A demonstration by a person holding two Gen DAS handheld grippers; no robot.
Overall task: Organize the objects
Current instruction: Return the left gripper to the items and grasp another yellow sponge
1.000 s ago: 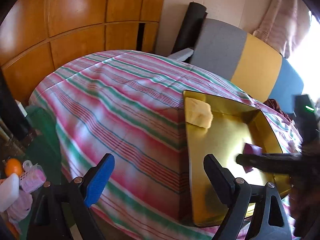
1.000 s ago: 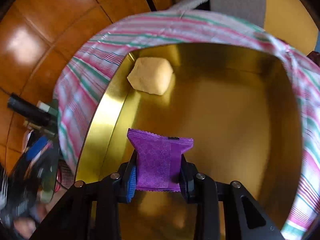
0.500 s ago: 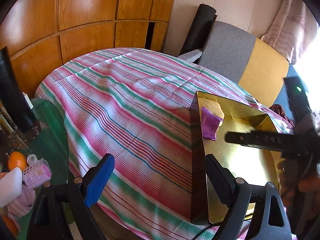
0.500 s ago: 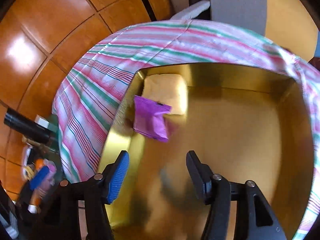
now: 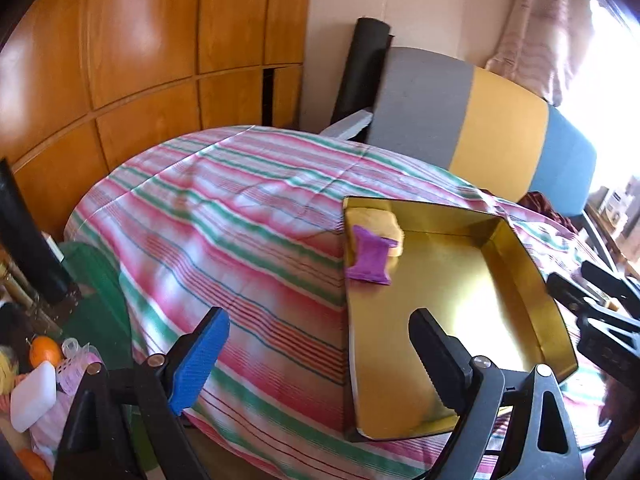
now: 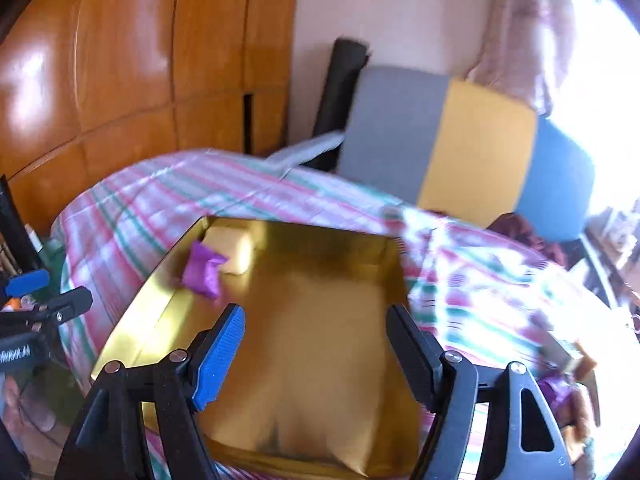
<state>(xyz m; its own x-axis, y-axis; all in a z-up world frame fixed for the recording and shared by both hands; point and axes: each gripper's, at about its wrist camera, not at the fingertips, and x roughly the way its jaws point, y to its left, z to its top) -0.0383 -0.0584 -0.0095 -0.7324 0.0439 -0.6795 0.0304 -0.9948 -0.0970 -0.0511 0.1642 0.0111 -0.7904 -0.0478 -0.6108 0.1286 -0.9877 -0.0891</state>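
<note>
Purple foil snack packet [image 5: 370, 257] lies in the far-left corner of the shallow gold metal tray [image 5: 520, 264], against a pale yellow packet [image 5: 380, 222]. Right gripper [image 6: 316, 350], jaws just opened, holds nothing; left gripper [image 5: 320, 354] stands apart, empty.

You face glossy wooden wall panels [image 5: 140, 60] beside a pale plaster wall [image 5: 420, 4]. A grey, yellow and blue headboard [image 5: 480, 120] backs the striped bedspread [image 5: 220, 220]. Strong daylight enters past the pink curtain [image 5: 540, 32].
</note>
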